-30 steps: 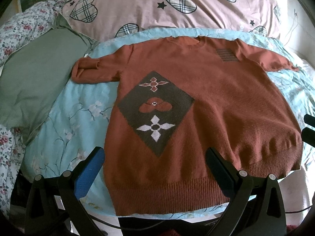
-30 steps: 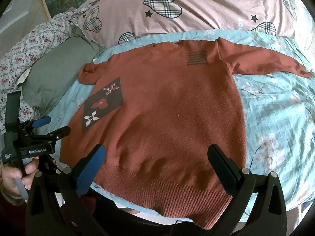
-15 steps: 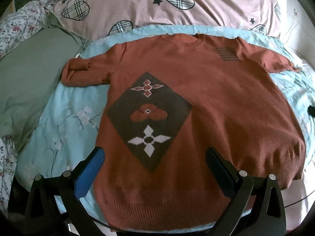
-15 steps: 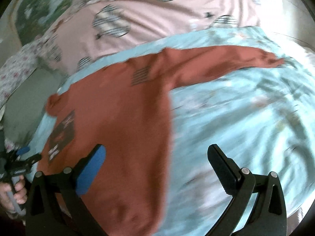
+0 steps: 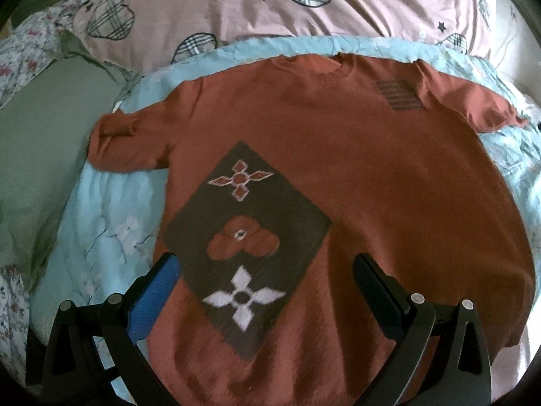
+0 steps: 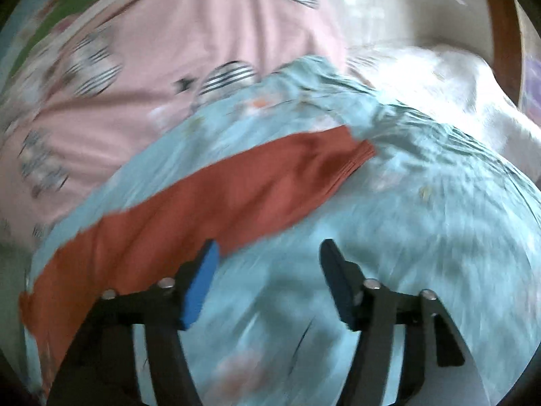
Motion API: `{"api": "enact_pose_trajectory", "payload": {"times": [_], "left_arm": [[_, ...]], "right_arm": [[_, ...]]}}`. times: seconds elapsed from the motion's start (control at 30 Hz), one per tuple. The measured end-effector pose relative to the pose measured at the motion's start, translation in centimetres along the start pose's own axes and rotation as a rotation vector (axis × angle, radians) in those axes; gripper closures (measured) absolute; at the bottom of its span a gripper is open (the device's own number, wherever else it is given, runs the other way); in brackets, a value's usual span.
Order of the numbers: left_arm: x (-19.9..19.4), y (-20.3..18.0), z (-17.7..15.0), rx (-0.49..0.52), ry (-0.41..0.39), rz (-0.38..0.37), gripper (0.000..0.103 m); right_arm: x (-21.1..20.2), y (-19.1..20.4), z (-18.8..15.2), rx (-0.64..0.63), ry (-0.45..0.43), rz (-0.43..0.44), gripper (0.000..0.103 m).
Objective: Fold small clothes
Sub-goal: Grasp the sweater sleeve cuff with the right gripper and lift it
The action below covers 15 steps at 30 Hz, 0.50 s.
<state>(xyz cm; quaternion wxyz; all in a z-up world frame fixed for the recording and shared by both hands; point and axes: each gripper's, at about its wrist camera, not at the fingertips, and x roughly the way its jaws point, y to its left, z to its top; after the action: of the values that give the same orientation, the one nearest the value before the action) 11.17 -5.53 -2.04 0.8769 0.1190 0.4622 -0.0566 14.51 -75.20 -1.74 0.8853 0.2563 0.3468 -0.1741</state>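
A rust-red sweater (image 5: 372,176) with a dark diamond panel of flower shapes lies flat, front up, on a light blue floral sheet (image 5: 111,223). My left gripper (image 5: 267,277) is open and empty, low over the lower part of the sweater, its fingers either side of the diamond panel. In the blurred right wrist view the sweater's long right sleeve (image 6: 236,189) stretches out across the sheet. My right gripper (image 6: 268,264) is open and empty, just in front of the sleeve, with its left finger at the sleeve's edge.
A pink quilt (image 5: 270,3) with plaid hearts lies behind the sweater. A green cushion (image 5: 37,128) and a flowered cloth (image 5: 20,54) lie at the left. In the right wrist view there is white bedding (image 6: 449,77) and a wooden frame (image 6: 503,34) at the far right.
My left gripper has moved forward and down over the sweater. My right gripper has swung fast to the right, from the sweater's body to its right sleeve, and its jaws have narrowed.
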Motion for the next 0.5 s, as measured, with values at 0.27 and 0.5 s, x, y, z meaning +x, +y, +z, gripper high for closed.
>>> {"api": "enact_pose_trajectory", "payload": {"times": [0.27, 0.5], "left_arm": [[3.6, -2.1, 1.4, 0.015, 0.057, -0.018, 0.001], [6.1, -3.3, 2.4, 0.009, 0.094, -0.054, 0.001]], "right_arm": [[8.5, -5.2, 5.2, 0.152, 0.049, -0.103, 0.062], [5.7, -0.3, 4.8, 0.046, 0.003, 0.013, 0.093]]}}
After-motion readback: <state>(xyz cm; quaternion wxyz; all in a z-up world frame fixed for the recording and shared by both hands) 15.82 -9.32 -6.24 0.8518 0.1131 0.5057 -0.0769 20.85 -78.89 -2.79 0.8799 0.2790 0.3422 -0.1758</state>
